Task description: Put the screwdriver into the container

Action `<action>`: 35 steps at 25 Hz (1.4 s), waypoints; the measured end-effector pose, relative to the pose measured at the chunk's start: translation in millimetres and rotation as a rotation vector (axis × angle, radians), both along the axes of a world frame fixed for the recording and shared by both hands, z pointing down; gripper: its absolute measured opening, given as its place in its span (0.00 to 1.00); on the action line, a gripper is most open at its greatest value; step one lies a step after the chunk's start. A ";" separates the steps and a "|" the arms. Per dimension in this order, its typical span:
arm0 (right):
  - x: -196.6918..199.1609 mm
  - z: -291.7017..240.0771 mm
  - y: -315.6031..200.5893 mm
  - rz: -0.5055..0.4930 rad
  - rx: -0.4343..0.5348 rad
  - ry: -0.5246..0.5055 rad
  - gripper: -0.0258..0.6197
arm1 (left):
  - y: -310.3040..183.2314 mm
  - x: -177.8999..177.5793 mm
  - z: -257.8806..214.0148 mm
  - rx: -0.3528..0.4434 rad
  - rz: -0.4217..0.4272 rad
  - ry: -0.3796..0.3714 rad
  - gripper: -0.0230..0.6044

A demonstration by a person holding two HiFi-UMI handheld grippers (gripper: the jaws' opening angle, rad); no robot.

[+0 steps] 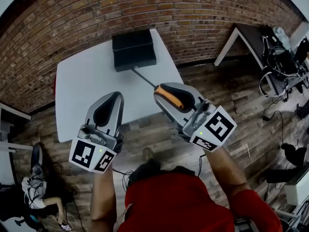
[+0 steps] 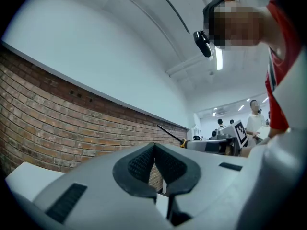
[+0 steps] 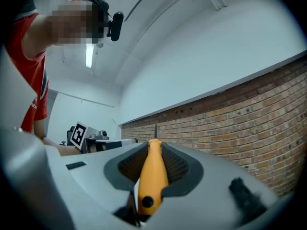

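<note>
Over the near right corner of the worktop (image 1: 87,91), the right tongs (image 1: 164,92) are clamped on the orange handle of the screwdriver (image 1: 172,98). The handle lies lengthwise between the 2 black ribbed pads (image 3: 177,169), which press it from both sides in the right gripper view. Its butt end, with a small dark hole, faces back toward the person. From the handle the thin dark shaft runs on over the worktop toward the far edge. In the head view its tip ends at the near side of the container (image 1: 134,50). Whether the tip touches the container cannot be told from there.

The container is a black box standing at the far edge of the worktop, closer to the far right corner than to the far left one. The screwdriver is outside it, carried in the tongs.

The left tongs (image 1: 114,99) hang over the near edge of the worktop, beside the right tongs but apart from them. In the left gripper view the left tongs (image 2: 154,152) are pressed together, the 2 pads meeting in a thin line with nothing between them. That view also catches the screwdriver shaft (image 2: 169,132) sticking out ahead of the right tongs.

Beyond the far edge rises a brick wall (image 1: 72,23), which both gripper views face. Wooden floor (image 1: 231,95) shows around the worktop.
</note>
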State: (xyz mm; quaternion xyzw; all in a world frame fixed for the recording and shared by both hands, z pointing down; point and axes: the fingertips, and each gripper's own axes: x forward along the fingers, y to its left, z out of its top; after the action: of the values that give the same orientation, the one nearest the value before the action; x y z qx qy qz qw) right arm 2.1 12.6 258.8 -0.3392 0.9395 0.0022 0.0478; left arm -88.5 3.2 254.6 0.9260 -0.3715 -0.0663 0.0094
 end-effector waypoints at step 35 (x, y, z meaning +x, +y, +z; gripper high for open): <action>-18.5 36.6 -259.1 -0.089 0.018 0.177 0.19 | -246.3 -20.7 21.0 -0.004 -0.108 0.006 0.06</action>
State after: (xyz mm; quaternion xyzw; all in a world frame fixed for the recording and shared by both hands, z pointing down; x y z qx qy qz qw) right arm -16.3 -246.5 295.4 -0.2949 0.9542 0.0387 -0.0324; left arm -109.2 -243.1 275.6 0.9043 -0.4212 -0.0685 0.0089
